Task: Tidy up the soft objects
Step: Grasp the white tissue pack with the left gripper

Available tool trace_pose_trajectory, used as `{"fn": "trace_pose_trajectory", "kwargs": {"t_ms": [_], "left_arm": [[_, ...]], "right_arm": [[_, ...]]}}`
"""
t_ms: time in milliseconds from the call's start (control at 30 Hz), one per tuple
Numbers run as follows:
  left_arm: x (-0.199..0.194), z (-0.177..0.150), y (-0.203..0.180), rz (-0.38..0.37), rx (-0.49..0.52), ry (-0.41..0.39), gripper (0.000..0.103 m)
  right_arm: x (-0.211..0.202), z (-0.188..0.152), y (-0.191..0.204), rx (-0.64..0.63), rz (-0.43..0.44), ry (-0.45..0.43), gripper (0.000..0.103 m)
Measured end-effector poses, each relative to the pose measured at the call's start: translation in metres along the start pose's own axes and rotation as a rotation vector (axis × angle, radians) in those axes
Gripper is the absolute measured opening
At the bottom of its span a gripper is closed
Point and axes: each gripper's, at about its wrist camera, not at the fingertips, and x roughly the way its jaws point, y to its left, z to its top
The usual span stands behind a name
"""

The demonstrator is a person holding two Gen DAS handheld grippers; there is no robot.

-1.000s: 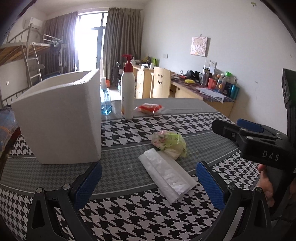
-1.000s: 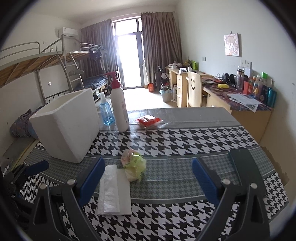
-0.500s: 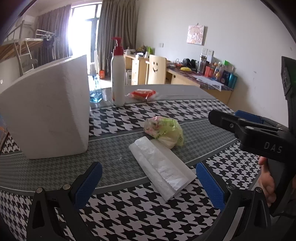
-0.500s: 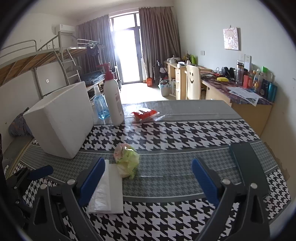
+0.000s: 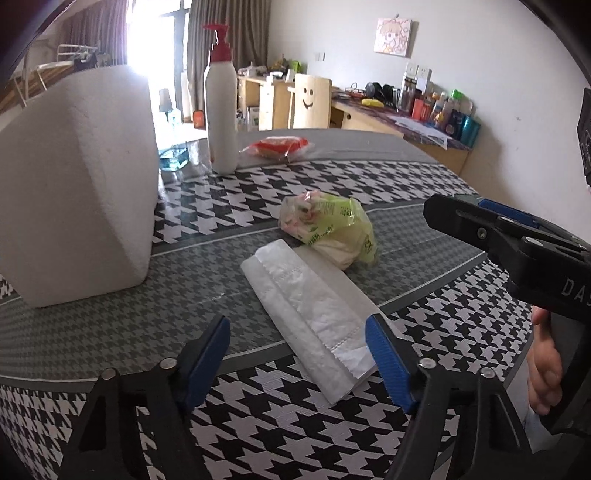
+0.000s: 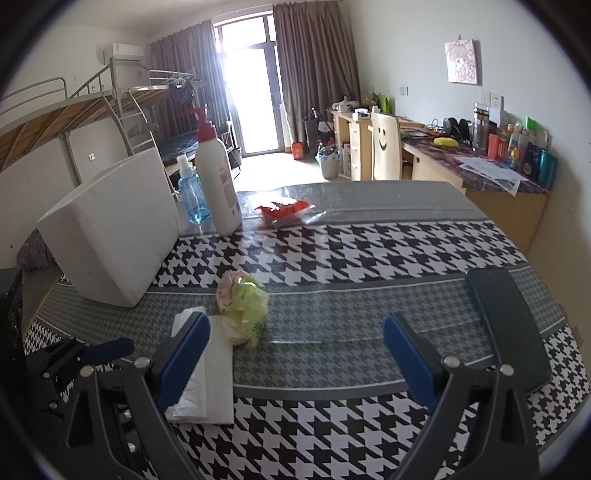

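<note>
Foam box [image 5: 74,184] running off the left wrist view's left edge and hiding most of the blue bottle [image 5: 173,153], right gripper [image 5: 491,229] cut off at the right edge, jaw gap hidden, desk clutter [image 6: 517,147] staying too small to identify, window [image 6: 251,103] glaring out.

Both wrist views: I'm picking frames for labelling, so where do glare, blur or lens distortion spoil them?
Left wrist view: the window is blown out, washing the foam box top; edges bend, dark corners. Right wrist view: the balcony door glares, the table stays sharp, its edges bowed.
</note>
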Motion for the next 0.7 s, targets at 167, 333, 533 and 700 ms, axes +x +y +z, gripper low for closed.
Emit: {"fn": "trace_pose_trajectory", "kwargs": {"t_ms": [167, 333, 533, 700], "left_arm": [[0.009, 0.003, -0.004, 0.005, -0.010, 0.015, 0.063], [0.017, 0.003, -0.008, 0.006, 0.004, 0.043, 0.055], [0.020, 0.004, -0.010, 0.024, 0.018, 0.033, 0.044], [0.023, 0.006, -0.011, 0.032, 0.033, 0.028, 0.016]], "right_arm": [[0.005, 0.000, -0.002, 0.003, 0.011, 0.016, 0.097], [0.008, 0.000, -0.004, 0.004, 0.019, 0.023, 0.097], [0.012, -0.001, -0.006, 0.005, 0.026, 0.032, 0.097], [0.015, -0.001, -0.006, 0.009, 0.031, 0.038, 0.097]]}}
